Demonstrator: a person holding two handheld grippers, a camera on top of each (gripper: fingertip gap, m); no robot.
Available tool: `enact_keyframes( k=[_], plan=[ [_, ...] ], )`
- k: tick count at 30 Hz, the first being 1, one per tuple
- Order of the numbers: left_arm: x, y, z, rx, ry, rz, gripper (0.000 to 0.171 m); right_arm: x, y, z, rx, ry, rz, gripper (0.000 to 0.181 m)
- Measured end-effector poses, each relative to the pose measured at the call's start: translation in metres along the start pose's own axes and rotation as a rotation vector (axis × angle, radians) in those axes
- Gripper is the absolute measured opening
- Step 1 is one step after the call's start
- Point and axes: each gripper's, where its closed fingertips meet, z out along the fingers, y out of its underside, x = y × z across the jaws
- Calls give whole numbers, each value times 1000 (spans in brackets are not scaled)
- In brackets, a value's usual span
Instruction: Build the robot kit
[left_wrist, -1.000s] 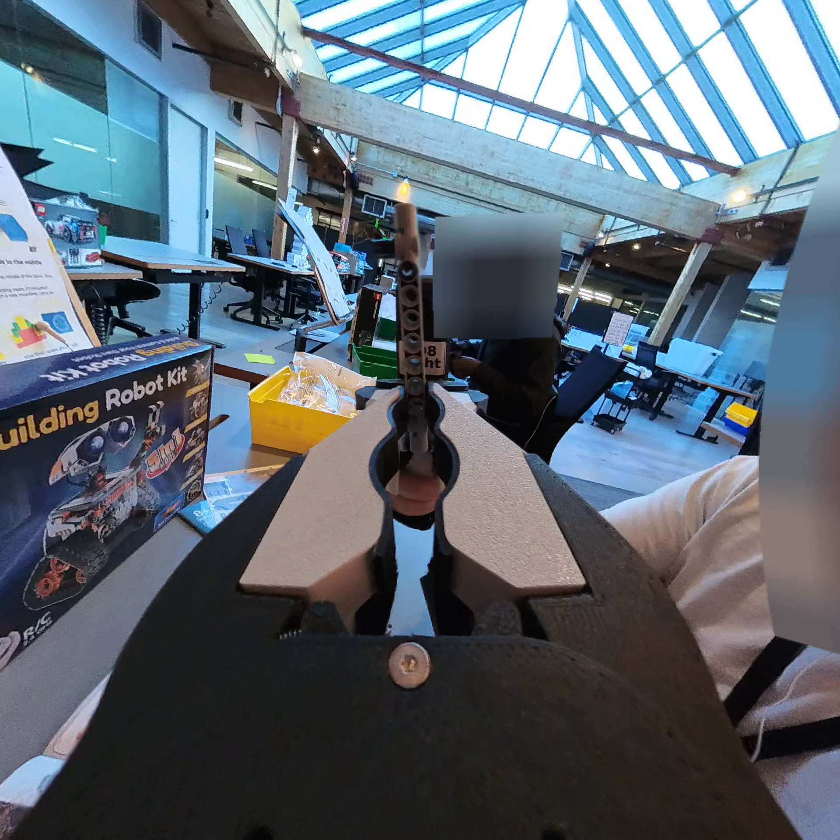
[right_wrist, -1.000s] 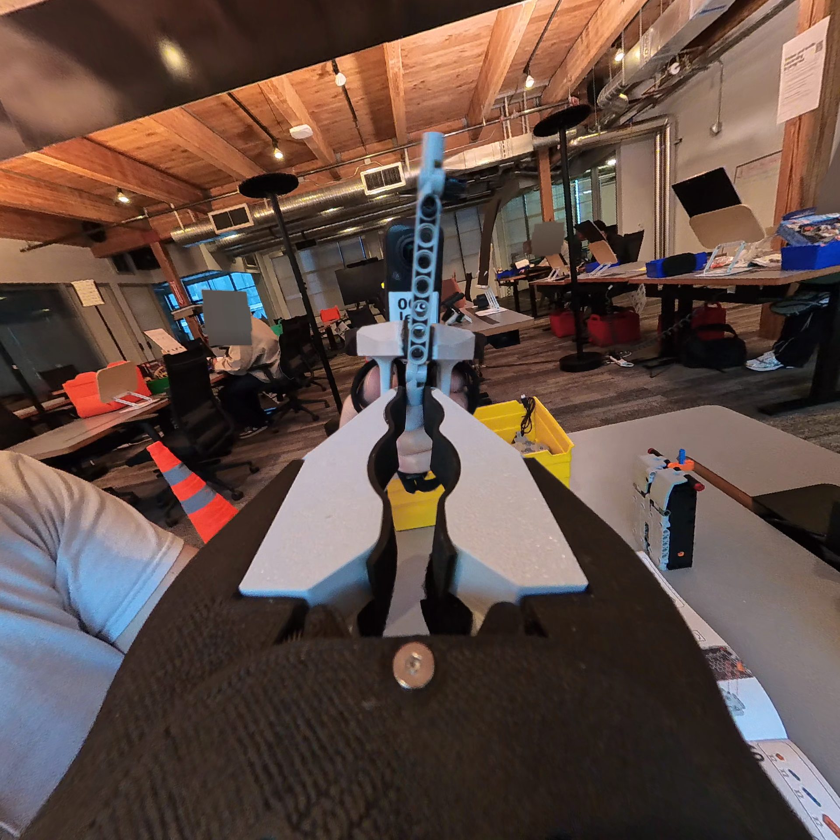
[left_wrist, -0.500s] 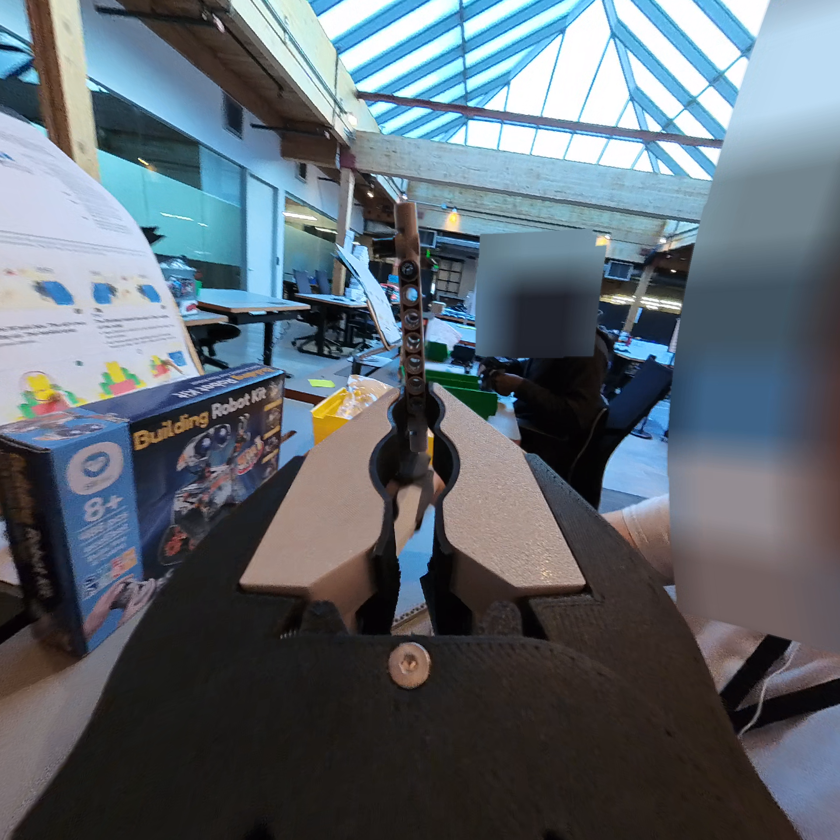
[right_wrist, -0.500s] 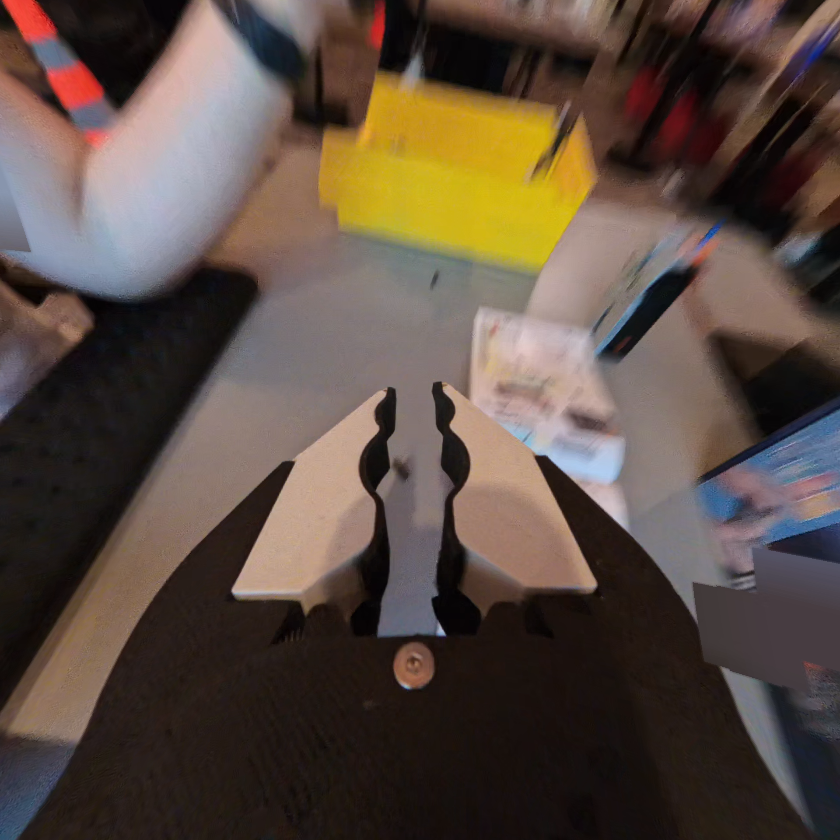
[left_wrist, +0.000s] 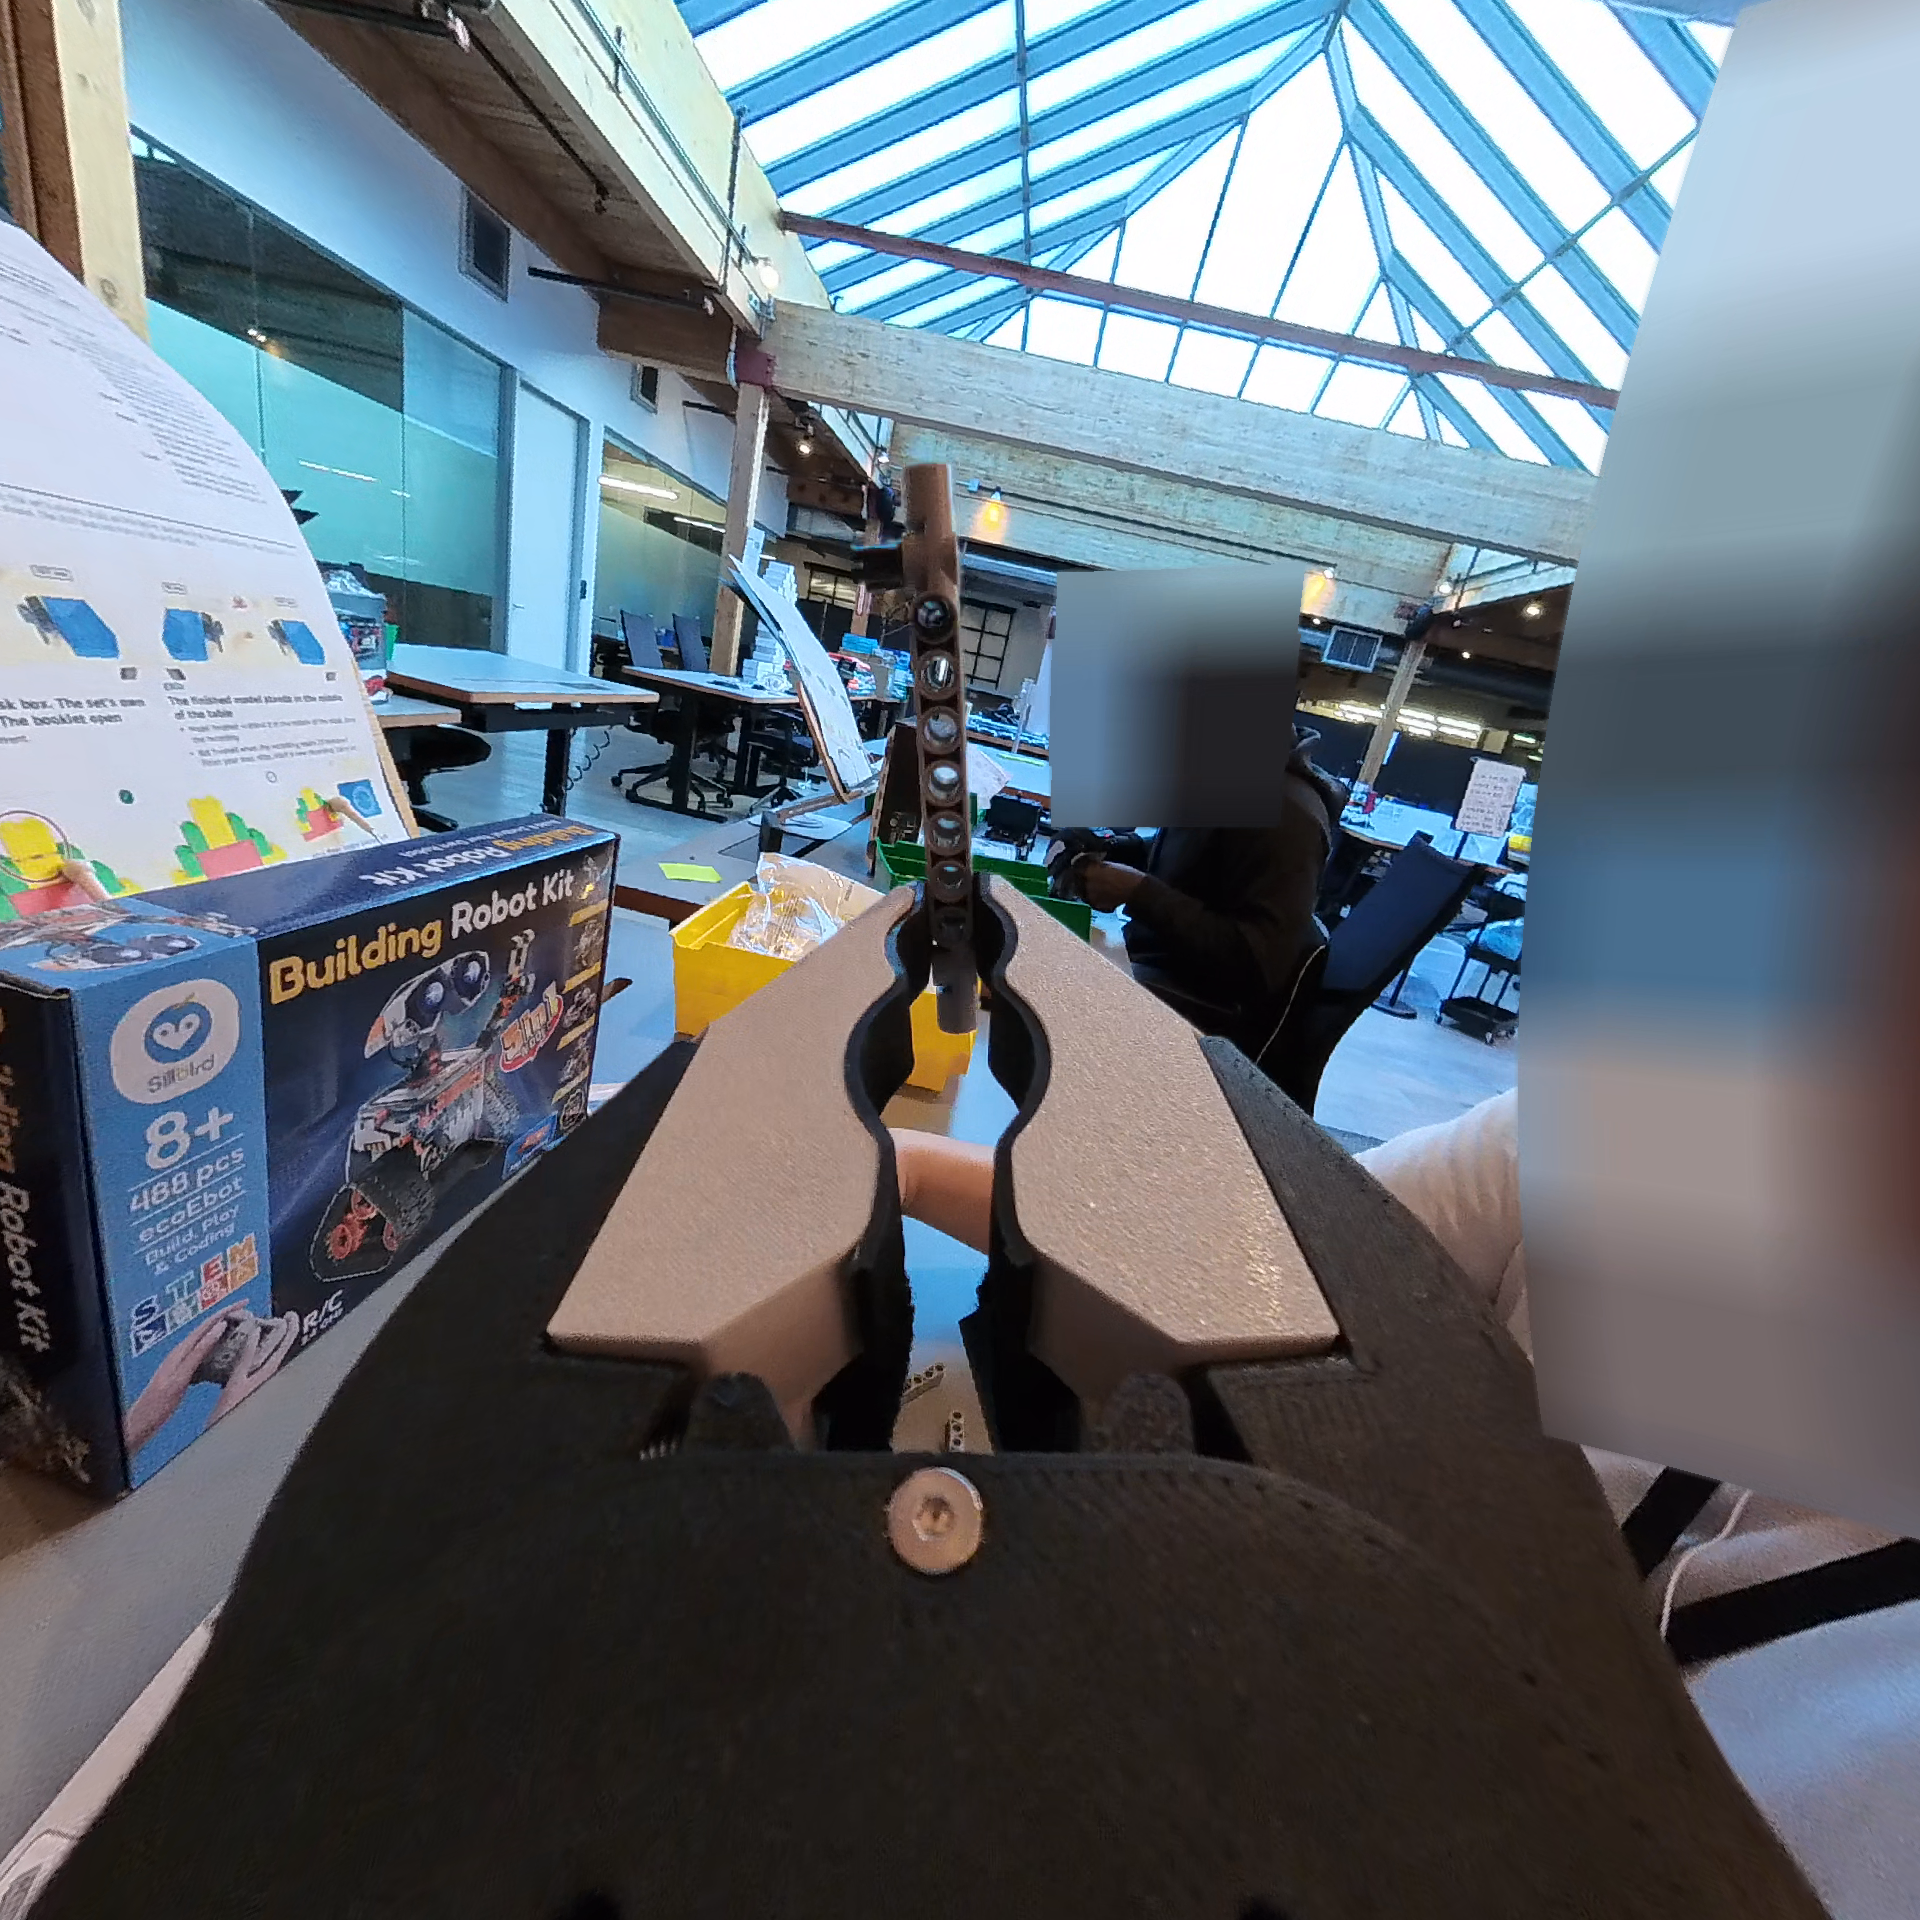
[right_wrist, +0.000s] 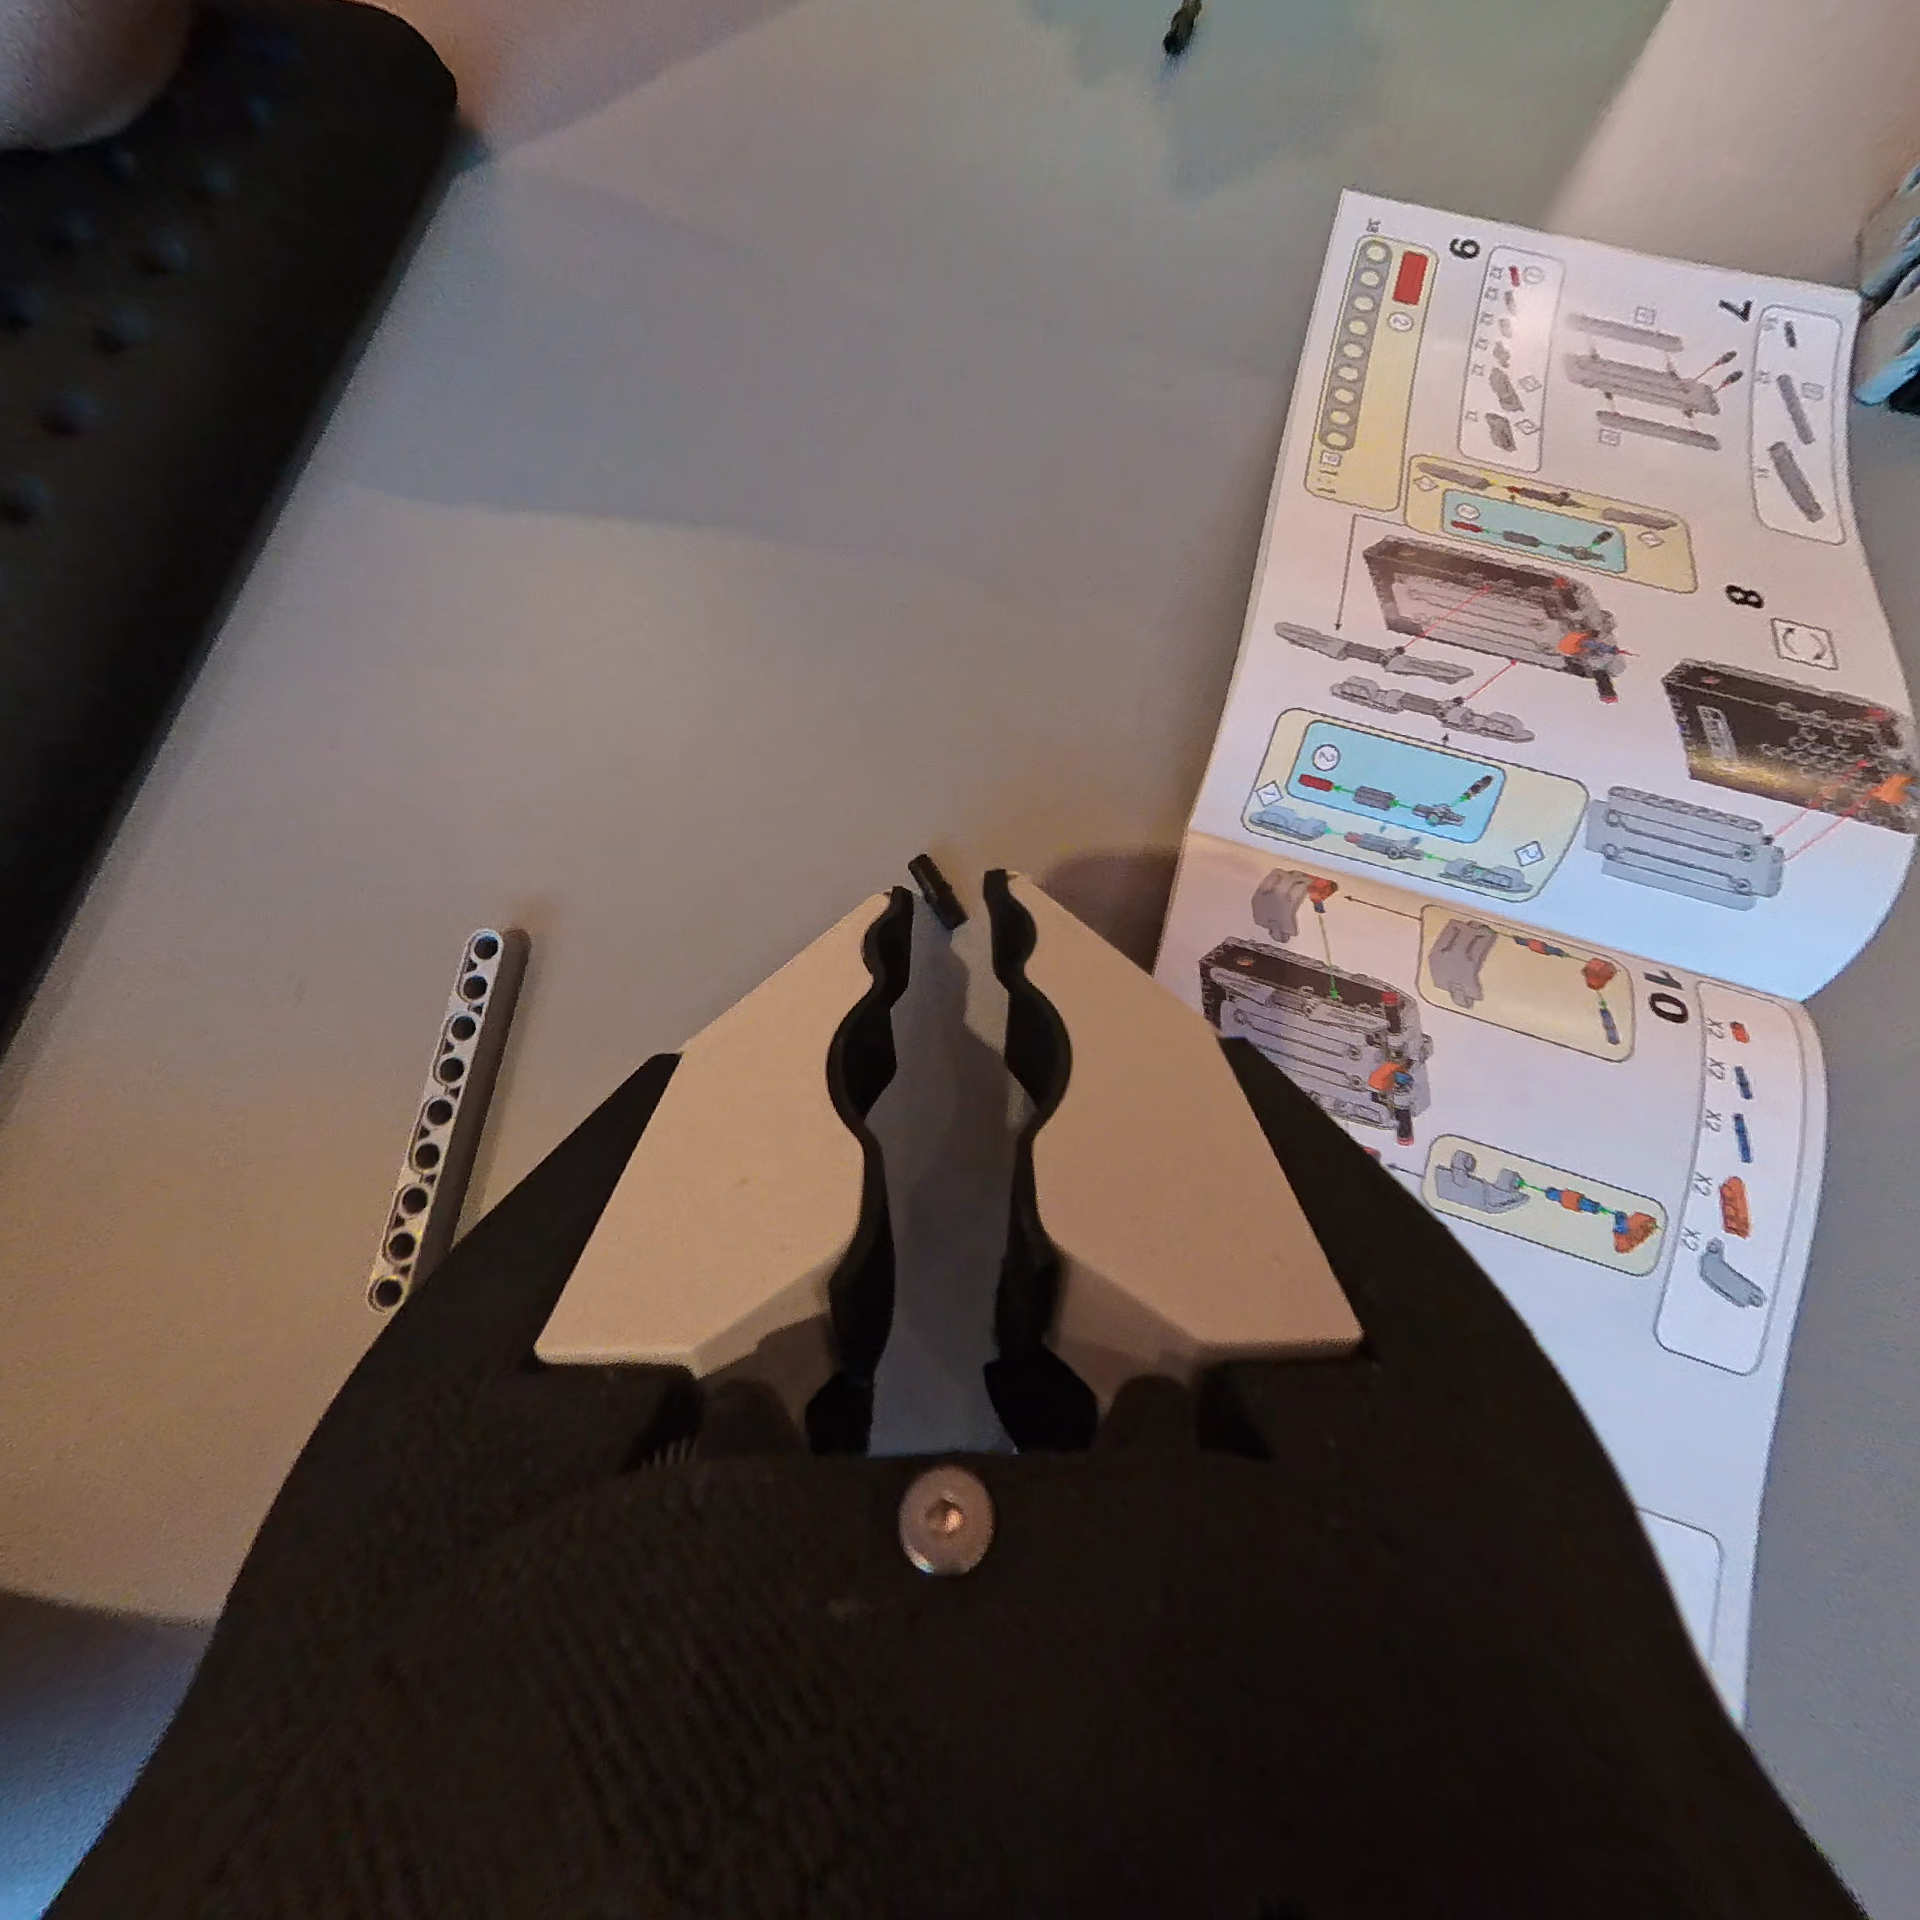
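Grey beam (left_wrist: 940, 748) pinched in left hand-held gripper (left_wrist: 948, 902); right hand-held gripper (right_wrist: 948, 894) parted, seemingly straddling black pin (right_wrist: 935, 890).

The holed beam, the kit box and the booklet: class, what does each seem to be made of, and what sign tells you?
Holed beam, pinched in the left hand-held gripper: likely hard moulded plastic; its round holes are crisp and glint.
Kit box: probably printed cardboard, slightly glossy, with sharp folded edges.
Booklet, on the table beside the right hand-held gripper: thin paper; its far edge curls.
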Motion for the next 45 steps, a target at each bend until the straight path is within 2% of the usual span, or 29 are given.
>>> enact_keyframes(
  k=[3, 9, 11, 13, 14, 18, 20, 22, 32, 40, 45],
  plan=[
    [2, 0, 0, -4, 12, -2, 5, 0, 9, 7, -34, -16, 19, 13],
    [0, -3, -5, 18, -10, -3, 5, 2, 10, 5, -6, -27, 83, 4],
    [0, -2, -6, 13, 3, -1, 5, 6, 22, -14, -115, 58, 121, 4],
    [-2, -4, -10, 24, -6, -4, 5, -6, 26, -47, -205, 105, 167, 3],
    [-3, -4, -12, 27, -11, -7, 4, -16, 36, -64, -302, 115, 191, 4],
    [-9, -4, -17, 19, -46, -6, 4, -68, 124, -149, -969, 121, 322, 4],
    [-11, -2, -17, 8, -52, -6, 4, -94, 147, -175, -1160, 79, 379, 4],
    [-12, -2, -17, 5, -59, -7, 4, -108, 162, -191, -1264, 67, 436, 4],
    [-4, -6, -24, 19, -42, -12, 4, -117, 190, -191, -1313, 92, 521, 4],
    [-5, -8, -28, 31, -51, -16, 5, -122, 195, -189, -1403, 71, 550, 4],
    [-7, -7, -27, 27, -54, -25, 5, -124, 193, -186, -1392, 68, 576, 5]
  ],
)
